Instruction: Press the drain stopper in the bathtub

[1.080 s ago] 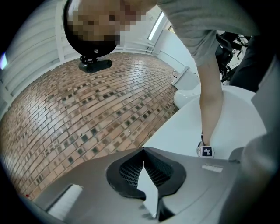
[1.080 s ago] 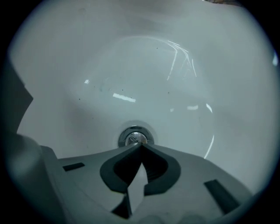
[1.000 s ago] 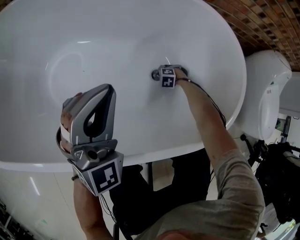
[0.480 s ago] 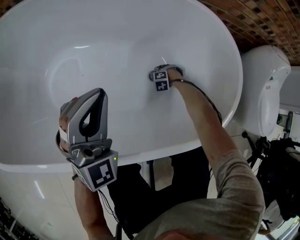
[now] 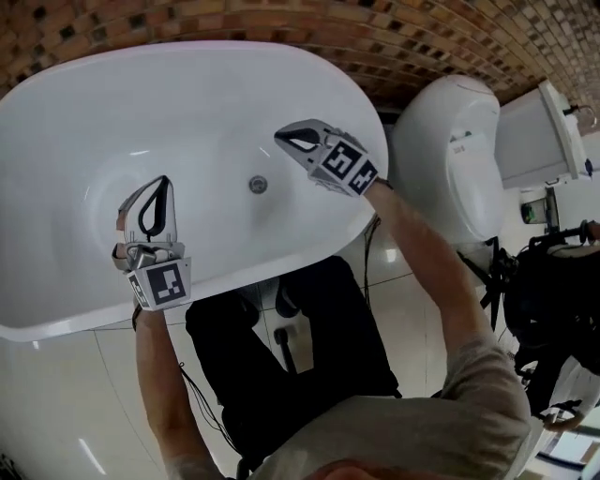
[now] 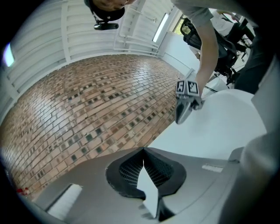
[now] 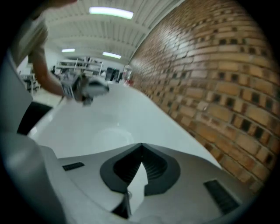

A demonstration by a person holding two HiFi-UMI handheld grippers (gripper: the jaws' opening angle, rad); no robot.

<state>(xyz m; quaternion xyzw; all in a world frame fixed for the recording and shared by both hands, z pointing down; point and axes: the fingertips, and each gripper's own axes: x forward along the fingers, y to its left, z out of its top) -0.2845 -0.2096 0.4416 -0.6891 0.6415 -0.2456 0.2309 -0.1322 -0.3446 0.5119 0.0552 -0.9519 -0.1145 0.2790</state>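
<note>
Drain stopper (image 5: 258, 184) sits on the floor of the bathtub (image 5: 206, 103), small in the head view; cannot tell whether it is pressed down, and neither gripper view shows it. Tub's left end is cut off by the frame edge. Left gripper (image 5: 161, 187) hovers over the near rim, jaws closed tip to tip, nothing between them. Right gripper (image 5: 292, 138) is held above the tub's right side, well apart from the stopper, jaws likewise closed and empty. In the right gripper view the left gripper is blurred. Change from half a second ago: the right gripper was down at the drain, covering the stopper; it is now raised and the stopper is exposed. Brick wall (image 5: 234, 23) and toilet (image 5: 441, 150) now show more fully.
</note>
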